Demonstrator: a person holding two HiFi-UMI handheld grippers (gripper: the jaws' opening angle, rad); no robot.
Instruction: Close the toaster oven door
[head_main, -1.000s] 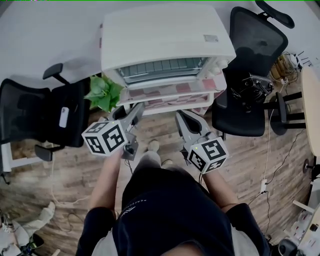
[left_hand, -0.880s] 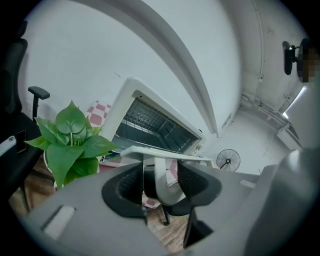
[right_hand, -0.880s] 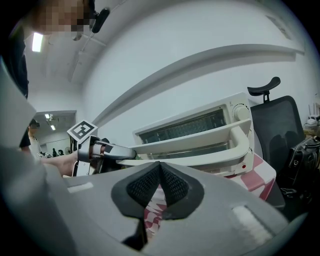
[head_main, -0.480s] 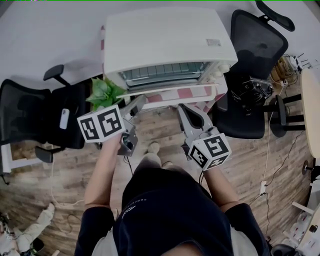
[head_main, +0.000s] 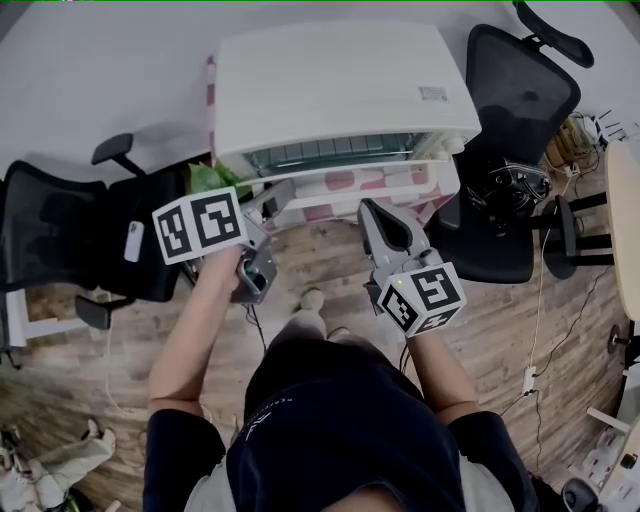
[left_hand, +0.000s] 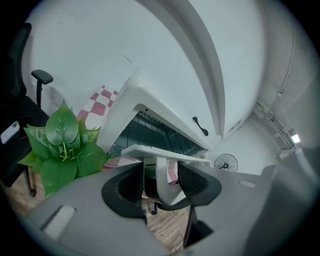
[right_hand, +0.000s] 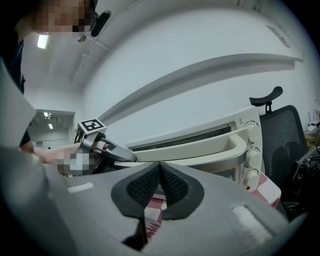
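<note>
Big white table (head_main: 100, 70) up top, and on it the boxy white toaster oven (head_main: 340, 90), sitting on a pink-and-white checked cloth (left_hand: 102, 97). Its glass-fronted door (head_main: 360, 182) is hinged at the bottom and hangs out tilted, part of the way up. The wire rack shows through the gap at the top, so it's not shut yet!

Left gripper (left_hand: 160, 180) has its jaws spread either side of the post of the long white door handle (left_hand: 170, 156). There's a gap showing beside one pad, so that reads as hooked under, not clamped. Right gripper (right_hand: 160, 167) is clenched on nothing, pads meeting, tips tucked just below the door's front edge.

Judging by this, the lift is under way; what remains is swinging the door upright and seating it flush against the oven front
</note>
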